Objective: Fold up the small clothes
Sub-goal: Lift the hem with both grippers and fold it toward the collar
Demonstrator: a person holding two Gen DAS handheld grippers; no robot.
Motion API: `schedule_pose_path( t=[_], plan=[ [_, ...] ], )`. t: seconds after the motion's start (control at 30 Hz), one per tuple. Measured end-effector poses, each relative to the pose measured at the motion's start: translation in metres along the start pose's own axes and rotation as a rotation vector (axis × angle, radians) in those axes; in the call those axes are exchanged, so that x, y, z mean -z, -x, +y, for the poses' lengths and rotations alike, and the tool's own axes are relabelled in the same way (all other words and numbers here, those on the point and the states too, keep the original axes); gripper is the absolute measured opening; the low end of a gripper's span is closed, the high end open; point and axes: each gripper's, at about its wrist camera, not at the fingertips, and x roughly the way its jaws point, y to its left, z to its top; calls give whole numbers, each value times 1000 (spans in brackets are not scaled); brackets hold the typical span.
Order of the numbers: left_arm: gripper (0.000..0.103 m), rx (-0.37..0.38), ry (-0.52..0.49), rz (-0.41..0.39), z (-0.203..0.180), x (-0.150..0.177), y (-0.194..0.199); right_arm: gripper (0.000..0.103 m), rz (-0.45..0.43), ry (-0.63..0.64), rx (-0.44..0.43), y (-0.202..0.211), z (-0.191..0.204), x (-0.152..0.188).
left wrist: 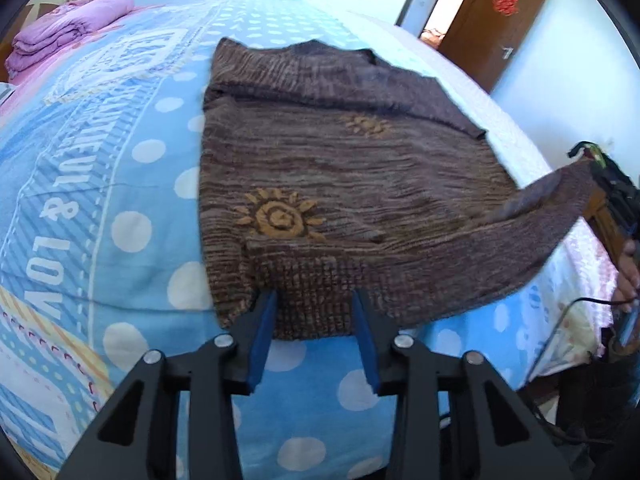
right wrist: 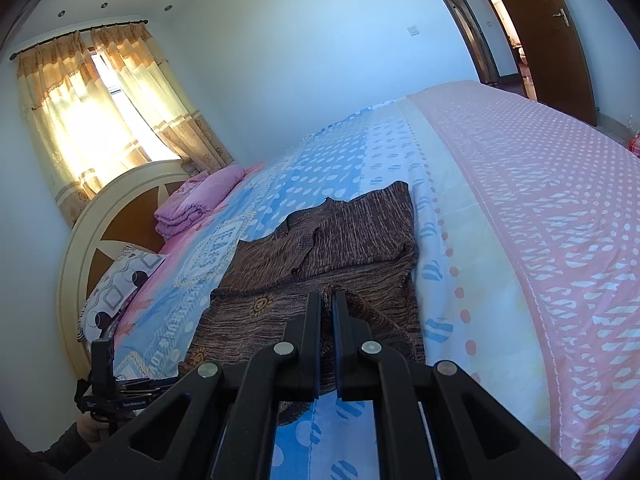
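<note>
A brown knitted sweater with orange sun patterns lies spread on the bed; it also shows in the right wrist view. My left gripper is open, its blue-padded fingers on either side of the sweater's ribbed near hem. My right gripper is shut on a corner of the sweater and holds it lifted off the bed. In the left wrist view the right gripper shows at the right edge with the fabric stretched to it.
The bed has a blue dotted sheet with a pink part on the far side. A folded purple blanket and a pillow lie by the headboard. A brown door stands open.
</note>
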Motion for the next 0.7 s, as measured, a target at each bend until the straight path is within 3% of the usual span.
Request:
schedule_pose_path(
  t=[0.1, 0.13, 0.17, 0.3, 0.43, 0.7],
  plan=[
    [39, -16, 2, -15, -1, -1, 0, 4, 2, -1, 2, -1, -1, 1],
    [33, -18, -9, -19, -2, -1, 0, 4, 4, -1, 3, -2, -1, 1],
    [3, -46, -32, -29, -3, -1, -1, 4, 6, -1, 4, -3, -1, 2],
    [4, -38, -42, -79, 1, -1, 10, 4, 8, -3, 6, -4, -1, 4],
    [4, 4, -12, -172, 11, -12, 47, 4, -15, 0, 5, 0, -1, 0],
    [4, 76, 40, -291, 24, -62, 89, 4, -47, 6, -10, -7, 5, -24]
  ],
)
